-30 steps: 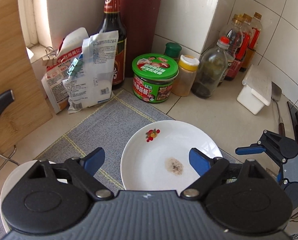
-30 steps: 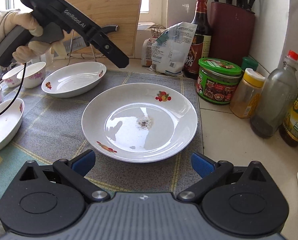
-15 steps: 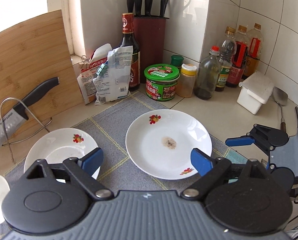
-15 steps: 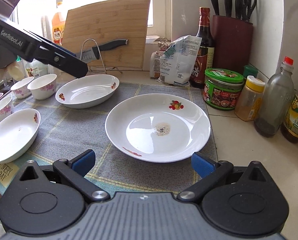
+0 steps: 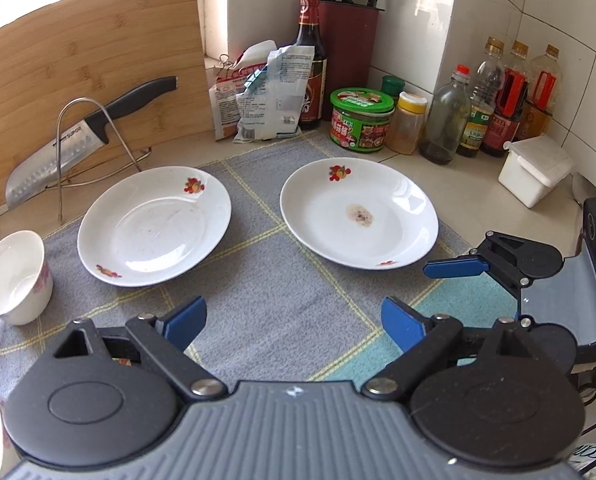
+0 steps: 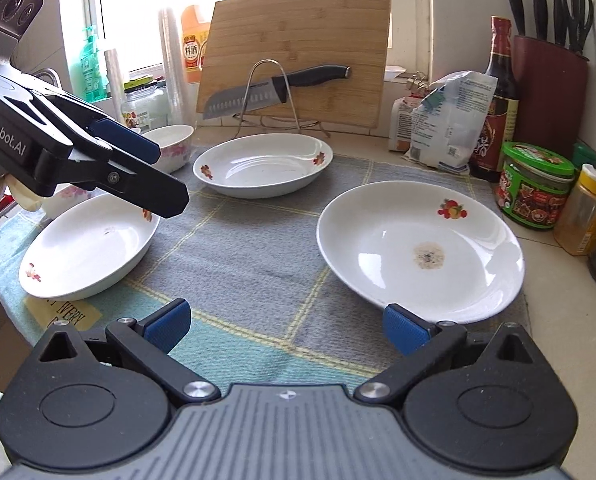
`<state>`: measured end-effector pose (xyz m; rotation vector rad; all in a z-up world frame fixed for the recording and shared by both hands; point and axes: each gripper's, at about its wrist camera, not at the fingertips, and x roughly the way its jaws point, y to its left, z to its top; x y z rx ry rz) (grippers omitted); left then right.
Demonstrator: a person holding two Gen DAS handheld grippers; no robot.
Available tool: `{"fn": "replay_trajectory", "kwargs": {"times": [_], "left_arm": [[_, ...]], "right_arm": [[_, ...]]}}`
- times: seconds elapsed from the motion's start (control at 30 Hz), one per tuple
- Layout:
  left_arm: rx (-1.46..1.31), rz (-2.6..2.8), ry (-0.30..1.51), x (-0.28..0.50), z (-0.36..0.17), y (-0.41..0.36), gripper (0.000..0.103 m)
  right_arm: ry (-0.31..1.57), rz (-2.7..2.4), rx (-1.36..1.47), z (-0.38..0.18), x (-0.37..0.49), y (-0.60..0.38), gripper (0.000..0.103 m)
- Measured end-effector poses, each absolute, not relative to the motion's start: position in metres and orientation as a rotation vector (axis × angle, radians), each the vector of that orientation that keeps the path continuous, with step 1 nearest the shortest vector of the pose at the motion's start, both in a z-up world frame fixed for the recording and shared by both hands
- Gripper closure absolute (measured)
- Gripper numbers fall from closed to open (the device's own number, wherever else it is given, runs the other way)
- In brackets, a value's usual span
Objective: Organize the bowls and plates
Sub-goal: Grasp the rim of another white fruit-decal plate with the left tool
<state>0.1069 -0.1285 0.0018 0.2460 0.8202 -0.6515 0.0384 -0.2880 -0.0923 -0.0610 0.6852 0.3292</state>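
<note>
Both the left gripper [image 5: 294, 318] and right gripper [image 6: 284, 326] hang spread wide, holding nothing, above a grey checked mat [image 6: 254, 248]; on the mat a stained plate [image 6: 419, 250] lies nearest the right gripper, clean plates [image 6: 264, 164] apart, tiled corner [image 5: 497, 12] behind

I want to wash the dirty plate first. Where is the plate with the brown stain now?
The stained plate lies on the right part of the grey mat, beside the green-lidded jar.
</note>
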Motion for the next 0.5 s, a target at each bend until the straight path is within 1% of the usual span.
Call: {"fn": "replay_trajectory", "kwargs": {"times": [0.27, 0.5], "left_arm": [[0.222, -0.695, 0.864, 0.1, -0.012, -0.081, 0.009], [0.267, -0.754, 0.865, 0.094, -0.018, -0.04, 0.009]], "right_arm": [[0.733, 0.279, -0.074, -0.102, 0.026, -0.233, 0.0], [0.76, 0.308, -0.085, -0.106, 0.017, -0.183, 0.0]]}}
